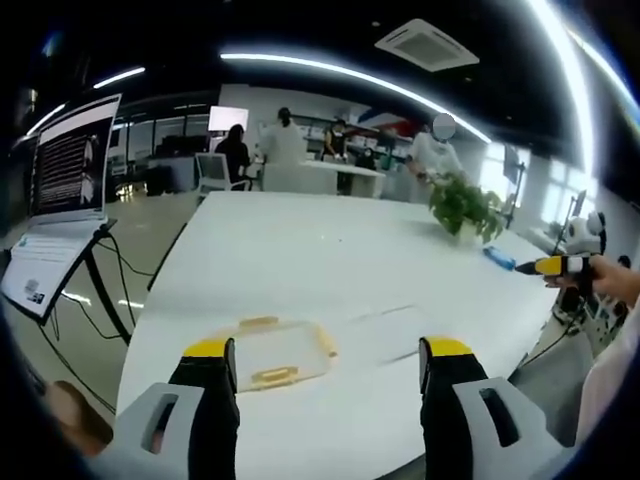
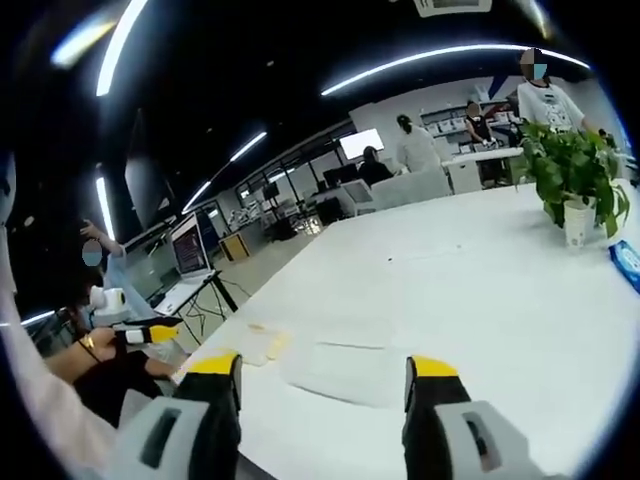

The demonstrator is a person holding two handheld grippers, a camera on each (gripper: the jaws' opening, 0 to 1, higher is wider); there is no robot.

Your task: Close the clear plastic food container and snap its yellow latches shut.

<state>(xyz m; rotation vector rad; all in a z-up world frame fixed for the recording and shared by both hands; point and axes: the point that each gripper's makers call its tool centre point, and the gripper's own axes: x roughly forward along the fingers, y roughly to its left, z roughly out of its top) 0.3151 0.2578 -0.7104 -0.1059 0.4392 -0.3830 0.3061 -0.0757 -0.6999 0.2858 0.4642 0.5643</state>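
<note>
**Both grippers held open over the table edge, container lying untouched ahead**

In the left gripper view, the left gripper (image 1: pixel 330 365) rises from 6 o'clock with its yellow-tipped jaws spread wide and nothing between them. The clear plastic food container (image 1: pixel 272 352) lies flat on the white table (image 1: pixel 300 250) just beyond the jaw at 7 o'clock, its yellow latches (image 1: pixel 326 340) showing along its edges. Beside it, toward 5 o'clock, lies a clear flat lid (image 1: pixel 385 335), apart from both jaws. At 3 o'clock the right gripper (image 1: pixel 548 266) enters, held in a hand (image 1: pixel 612 280). A potted plant (image 1: pixel 467 208) stands at 2 o'clock, and a laptop (image 1: pixel 70 160) on a stand sits at 9 o'clock.

In the right gripper view, the right gripper (image 2: pixel 325 375) also stands released, jaws wide apart and empty. The lid (image 2: pixel 345 370) lies between the jaw tips, a little beyond them; the container (image 2: pixel 262 343) lies toward 7 o'clock. The left gripper (image 2: pixel 150 334) shows at 8 o'clock. The plant (image 2: pixel 573 175) stands at 2 o'clock.
</note>
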